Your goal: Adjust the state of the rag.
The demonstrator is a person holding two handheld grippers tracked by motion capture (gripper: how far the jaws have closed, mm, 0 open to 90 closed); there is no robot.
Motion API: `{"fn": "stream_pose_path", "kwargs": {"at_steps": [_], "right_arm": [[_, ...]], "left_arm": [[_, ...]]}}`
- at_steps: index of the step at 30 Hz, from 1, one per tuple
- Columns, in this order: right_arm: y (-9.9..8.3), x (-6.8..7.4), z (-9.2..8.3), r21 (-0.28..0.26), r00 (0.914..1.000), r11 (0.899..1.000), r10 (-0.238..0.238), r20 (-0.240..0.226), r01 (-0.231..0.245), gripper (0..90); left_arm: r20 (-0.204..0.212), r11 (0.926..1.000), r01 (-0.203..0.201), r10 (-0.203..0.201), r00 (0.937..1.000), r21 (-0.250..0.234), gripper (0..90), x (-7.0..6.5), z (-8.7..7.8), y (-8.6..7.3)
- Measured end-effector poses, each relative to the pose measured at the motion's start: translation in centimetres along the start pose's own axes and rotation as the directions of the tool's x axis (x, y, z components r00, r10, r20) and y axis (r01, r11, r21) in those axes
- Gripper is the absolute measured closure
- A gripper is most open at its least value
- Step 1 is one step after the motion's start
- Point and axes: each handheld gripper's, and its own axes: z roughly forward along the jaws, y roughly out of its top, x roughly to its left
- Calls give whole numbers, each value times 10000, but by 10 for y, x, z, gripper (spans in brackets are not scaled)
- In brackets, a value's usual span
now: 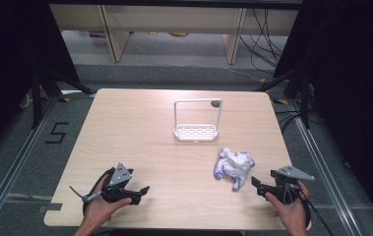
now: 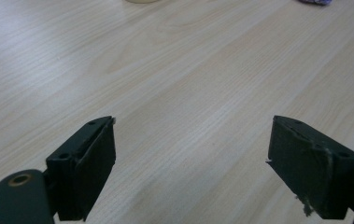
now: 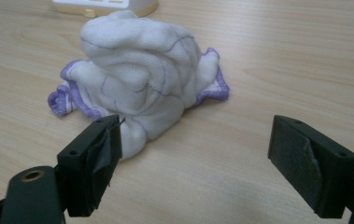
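Note:
A crumpled white cloth with purple edging (image 1: 233,166) lies on the wooden table (image 1: 139,132), right of centre. In the right gripper view the cloth (image 3: 139,84) sits just beyond the jaws, nearer the left one. My right gripper (image 1: 257,184) (image 3: 193,163) rests open near the table's front right, a short way from the cloth, nothing between its jaws. My left gripper (image 1: 143,191) (image 2: 191,163) rests open at the front left over bare wood. A white rack with a tall wire handle (image 1: 196,123) stands behind the cloth, near the table's middle.
The rack's base (image 3: 104,5) peeks in at the top of the right gripper view. A sliver of the cloth (image 2: 314,2) shows at the top right of the left gripper view. Black curtains, metal frame legs and cables flank the table.

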Motion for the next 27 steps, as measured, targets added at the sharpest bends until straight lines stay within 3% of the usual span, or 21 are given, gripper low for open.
{"fn": "stream_pose_path", "kwargs": {"at_steps": [1,3,4,5,7,8,9,10,11,12,13,15,16,17,19,23,27], "right_arm": [[0,5,-1,130,9991,9992,381,-173,-379,177],[1,7,-2,184,9993,9992,349,-128,-347,180],[2,3,-1,-5,9995,9998,-204,-222,204,212],[2,4,-1,73,9993,9995,-321,-195,322,247],[3,6,-1,0,9998,10000,-50,-166,50,248],[3,4,0,-42,9993,9994,-349,-101,349,249],[4,4,-2,-57,9994,9994,-339,-105,338,248],[5,4,-3,-66,9994,9995,-304,-143,303,248],[5,8,-5,13,9998,9999,161,-116,-161,248],[5,8,-5,13,9998,9999,161,-116,-161,248],[6,4,-4,-307,9991,9986,-421,2,421,240],[7,5,-4,-268,9997,9994,-213,-141,209,231],[8,5,-5,-398,9990,9986,-365,-271,355,226],[8,5,-5,-398,9990,9986,-365,-271,355,226],[11,12,-8,-315,9994,9995,32,-336,-43,226],[19,18,-10,-353,9970,9979,-554,-535,536,327],[29,23,-8,-452,9910,9920,-1205,-583,1179,339]], "left_arm": [[17,10000,-63,63,10000,-50,148,0,1,-1],[31,10000,-64,64,10000,22,148,0,1,0],[10,10000,-38,38,10000,1,147,0,1,0],[-2,10000,-58,58,10000,2,147,0,0,0],[-19,10000,-53,53,10000,-7,147,0,0,0],[-19,10000,-53,53,10000,-7,147,0,0,0],[-18,10000,-55,55,10000,10,147,1,0,0],[-28,9999,67,-67,10000,-93,147,0,1,0],[-40,10000,-33,33,10000,23,147,1,0,0],[-40,10000,-33,33,10000,23,147,1,0,0],[-55,10000,19,-19,10000,-27,147,0,0,0],[-70,10000,-54,54,10000,-12,147,0,0,0],[-6,9993,242,-242,9997,-301,147,-3,2,0],[-6,9993,242,-242,9997,-301,147,-3,2,0],[-10,9999,13,-13,10000,-117,147,-3,1,1],[10,10000,-45,45,10000,-54,147,-5,3,1],[122,9999,-66,67,9999,-87,147,-6,4,1]]}}
